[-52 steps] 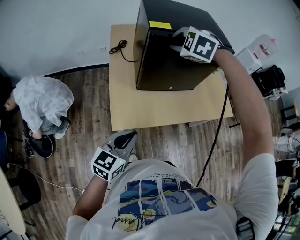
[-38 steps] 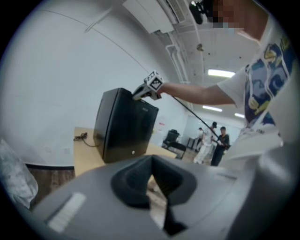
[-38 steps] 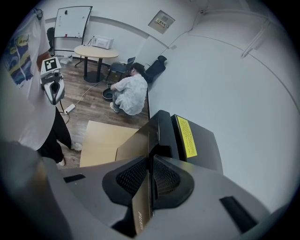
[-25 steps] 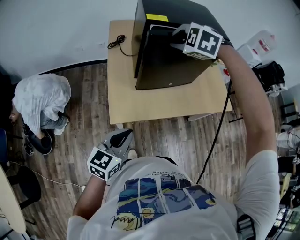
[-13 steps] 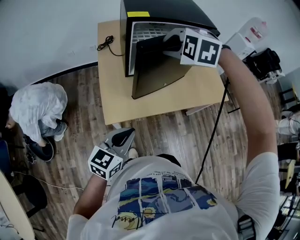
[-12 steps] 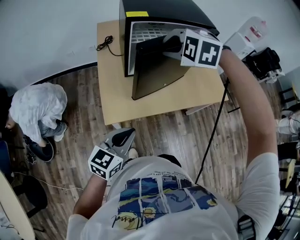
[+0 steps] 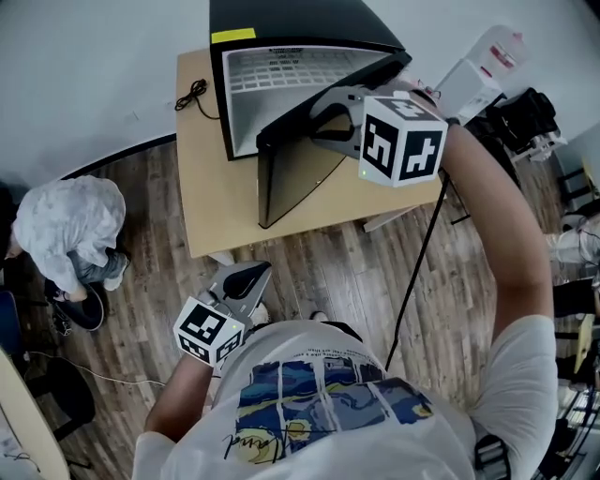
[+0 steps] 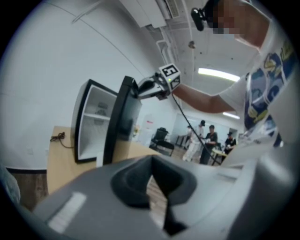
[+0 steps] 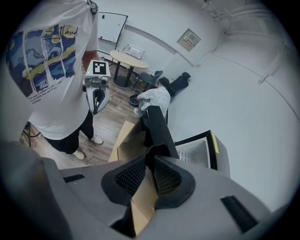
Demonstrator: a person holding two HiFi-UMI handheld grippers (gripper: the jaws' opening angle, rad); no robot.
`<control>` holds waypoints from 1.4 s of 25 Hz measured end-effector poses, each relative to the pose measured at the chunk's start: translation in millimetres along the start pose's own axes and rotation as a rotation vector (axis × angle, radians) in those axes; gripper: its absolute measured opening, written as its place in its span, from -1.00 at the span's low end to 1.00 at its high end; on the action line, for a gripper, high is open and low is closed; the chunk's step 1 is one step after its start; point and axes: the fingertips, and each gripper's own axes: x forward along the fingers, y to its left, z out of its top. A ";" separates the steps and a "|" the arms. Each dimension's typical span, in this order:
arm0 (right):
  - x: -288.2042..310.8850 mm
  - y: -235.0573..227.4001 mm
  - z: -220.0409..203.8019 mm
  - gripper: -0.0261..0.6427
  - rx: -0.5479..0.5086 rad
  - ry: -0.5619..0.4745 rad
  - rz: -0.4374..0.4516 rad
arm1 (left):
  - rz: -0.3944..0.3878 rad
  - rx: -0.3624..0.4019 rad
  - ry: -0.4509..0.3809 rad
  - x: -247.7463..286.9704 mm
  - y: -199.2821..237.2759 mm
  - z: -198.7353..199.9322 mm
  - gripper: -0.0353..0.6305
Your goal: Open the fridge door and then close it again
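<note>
Fridge (image 7: 309, 23): sitting black at the far end of the tabletop (image 7: 211, 220), with its pale inside and a wire shelf showing to you.
Fridge door (image 7: 286, 178): standing swung well out from the cabinet, so a wide gap is opening between the two.
Right claw (image 7: 330, 111): you are reaching it forward at arm's length and pinching the door's upper edge. In the right gripper view the jaws are pressing in on that edge from both sides.
Left claw (image 7: 247, 279): you are holding it low by your body, over the wooden floor (image 7: 309, 272) and well apart from the fridge. Its jaws are sitting together with nothing between them.
Cable (image 7: 194, 94): lying coiled on the tabletop just beside the fridge's left side.
Person in white (image 7: 66, 220): crouching on the floor, off to the left of the tabletop.
</note>
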 end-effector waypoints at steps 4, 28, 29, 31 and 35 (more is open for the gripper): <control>-15.1 22.1 -4.6 -0.76 -0.040 -0.031 0.012 | 0.014 0.008 -0.005 15.0 -18.0 5.1 -0.87; -109.5 132.2 -90.0 -0.72 -0.317 -0.136 0.048 | 0.137 -0.016 -0.037 95.1 -130.1 3.8 -0.87; -113.2 135.8 -95.3 -0.72 -0.321 -0.138 0.045 | 0.139 -0.016 -0.039 98.3 -135.2 3.5 -0.87; -121.2 143.2 -106.3 -0.72 -0.333 -0.141 0.040 | 0.144 -0.018 -0.042 104.5 -145.6 2.8 -0.87; -129.8 150.8 -123.3 -0.72 -0.360 -0.129 0.037 | 0.148 -0.024 -0.042 109.6 -155.6 1.2 -0.87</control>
